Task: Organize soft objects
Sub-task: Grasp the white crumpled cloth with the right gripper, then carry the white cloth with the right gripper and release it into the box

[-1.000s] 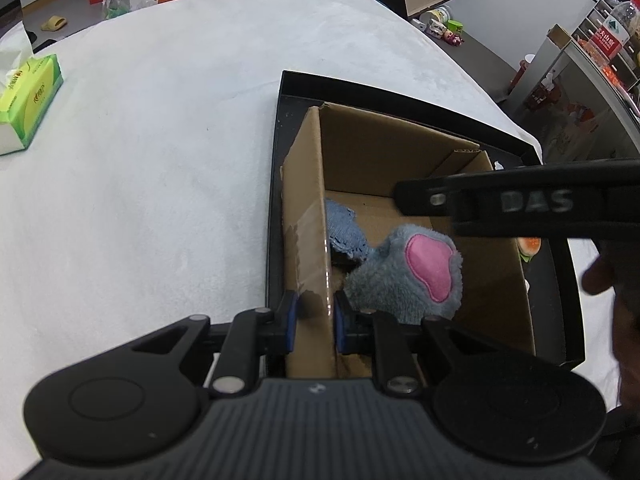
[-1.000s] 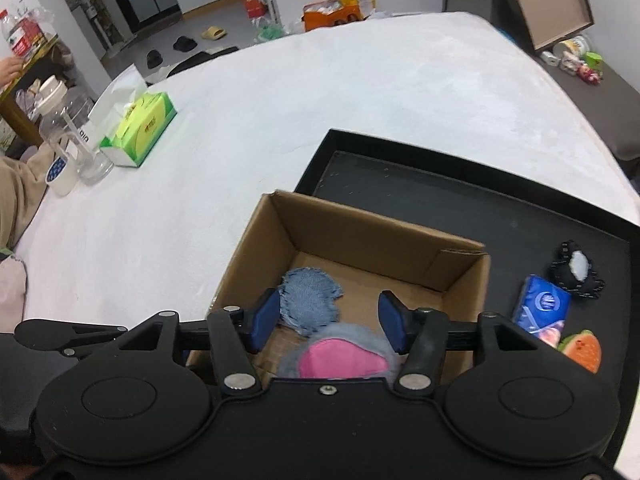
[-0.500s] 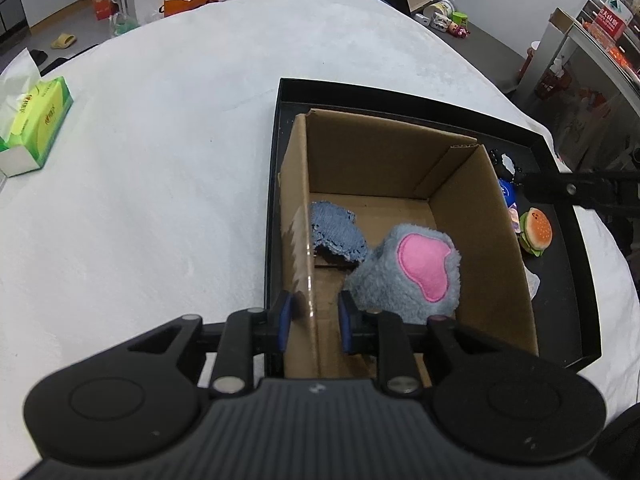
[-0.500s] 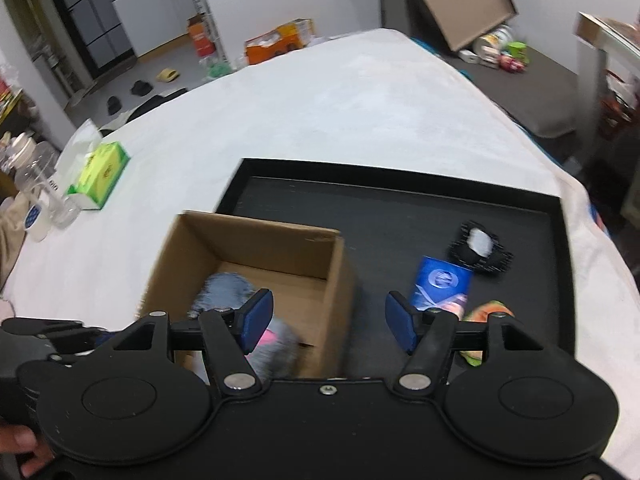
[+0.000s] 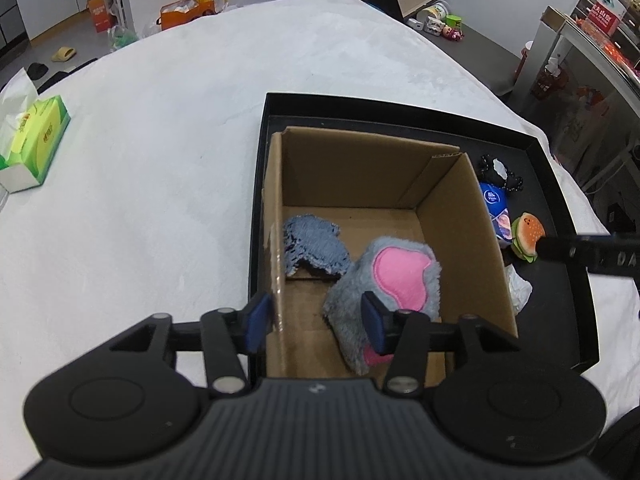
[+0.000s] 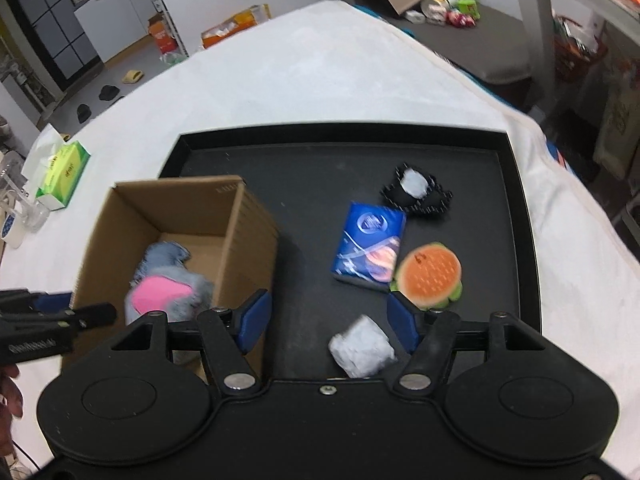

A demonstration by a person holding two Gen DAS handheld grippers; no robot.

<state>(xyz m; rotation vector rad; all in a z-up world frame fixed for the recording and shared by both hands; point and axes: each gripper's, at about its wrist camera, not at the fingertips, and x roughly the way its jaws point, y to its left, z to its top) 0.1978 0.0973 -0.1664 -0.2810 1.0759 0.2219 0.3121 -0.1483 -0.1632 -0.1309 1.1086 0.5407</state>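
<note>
A cardboard box (image 5: 452,216) (image 6: 248,224) stands at the left of a black tray (image 6: 516,216) (image 5: 560,208). In it lie a grey plush with a pink patch (image 5: 396,276) (image 6: 168,292) and a blue-grey knitted piece (image 5: 312,244) (image 6: 166,254). On the tray lie a burger plush (image 6: 430,276) (image 5: 528,236), a blue tissue pack (image 6: 370,248) (image 5: 496,208), a black spiky thing with a white centre (image 6: 416,190) (image 5: 500,170) and a white crumpled wad (image 6: 362,348) (image 5: 520,288). My left gripper (image 5: 316,320) is open, astride the box's left wall. My right gripper (image 6: 326,320) is open above the wad.
A green tissue box (image 5: 34,140) (image 6: 62,174) lies at the left on the white cloth-covered table (image 5: 160,140). Glass jars (image 6: 16,216) stand at the table's left edge. Shelves and floor clutter lie beyond the table's far and right edges.
My left gripper has opened and let go of the box's left wall. My right gripper has moved right, from over the box to over the tray's loose things.
</note>
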